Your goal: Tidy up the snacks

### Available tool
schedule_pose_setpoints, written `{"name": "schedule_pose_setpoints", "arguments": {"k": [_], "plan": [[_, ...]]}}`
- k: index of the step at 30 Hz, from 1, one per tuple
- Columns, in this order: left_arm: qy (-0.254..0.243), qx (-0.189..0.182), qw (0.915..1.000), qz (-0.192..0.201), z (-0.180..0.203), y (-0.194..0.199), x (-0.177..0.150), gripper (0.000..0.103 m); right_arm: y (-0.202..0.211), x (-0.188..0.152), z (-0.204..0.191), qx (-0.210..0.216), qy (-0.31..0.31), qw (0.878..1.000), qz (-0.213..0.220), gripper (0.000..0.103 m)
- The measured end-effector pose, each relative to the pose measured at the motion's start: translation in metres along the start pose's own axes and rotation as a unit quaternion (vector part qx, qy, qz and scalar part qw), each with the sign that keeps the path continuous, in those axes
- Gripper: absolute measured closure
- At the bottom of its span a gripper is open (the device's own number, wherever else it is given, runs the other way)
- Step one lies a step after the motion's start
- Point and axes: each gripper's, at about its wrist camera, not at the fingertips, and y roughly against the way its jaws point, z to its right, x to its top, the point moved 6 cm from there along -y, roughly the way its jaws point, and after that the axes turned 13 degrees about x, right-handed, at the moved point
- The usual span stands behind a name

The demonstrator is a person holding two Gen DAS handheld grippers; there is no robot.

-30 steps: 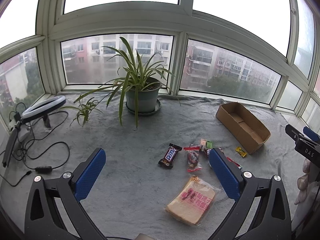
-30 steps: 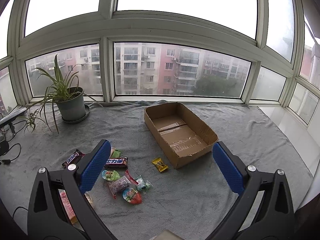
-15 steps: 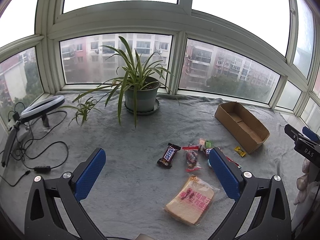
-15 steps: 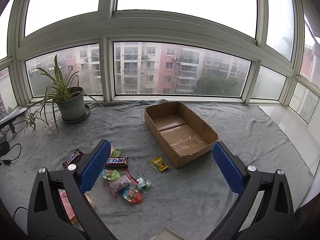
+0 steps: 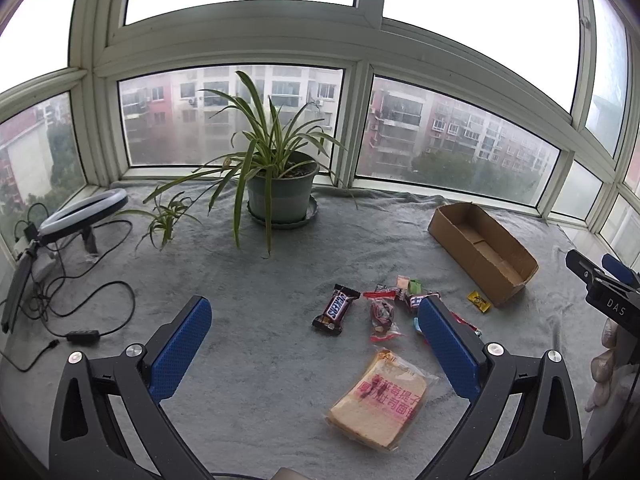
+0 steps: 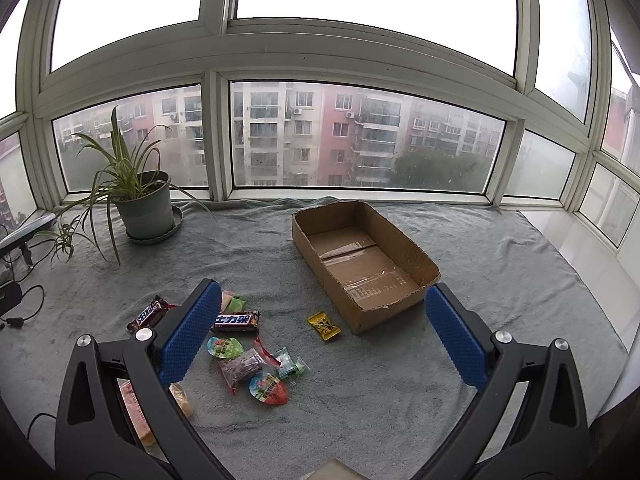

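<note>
Both the left gripper (image 5: 314,344) and right gripper (image 6: 322,330) hover spread and empty. Snacks (image 6: 240,354) lie scattered on the counter (image 6: 480,380); the empty box (image 6: 360,260) at 1 o'clock likely awaits them.

Two hand-held grippers share one build: black angular frames with triangular cut-outs, each carrying a pair of long fingers faced with blue, dimple-textured pads. On the left gripper (image 5: 314,346), round silver screw heads (image 5: 135,350) sit at the finger pivots; the right gripper (image 6: 322,338) shows matching screws (image 6: 502,336) on its own arms. Seen from the left wrist camera, the right gripper's black body bears white lettering "DAS" (image 5: 616,307) beside a blue tip. Below it, a hand (image 5: 606,364) appears to wear a pale glove, though the frame edge blurs it.
</note>
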Motion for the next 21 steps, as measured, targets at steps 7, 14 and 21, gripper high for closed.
{"name": "schedule_pose_setpoints", "arguments": {"k": [7,14,21], "plan": [[0.000,-0.002,1.0000,-0.001,-0.0013,0.0004,-0.0006,0.001,-0.0011,-0.0013,-0.0013,0.001,0.000,1.000,-0.004,0.000],[0.000,-0.003,1.0000,-0.004,-0.0010,-0.0023,-0.0002,0.001,-0.0032,-0.0027,-0.0022,0.002,0.000,1.000,-0.006,0.000],[-0.001,-0.003,1.0000,-0.009,-0.0009,-0.0059,-0.0020,0.001,-0.0083,-0.0060,-0.0032,0.005,0.000,1.000,-0.013,0.000]]}}
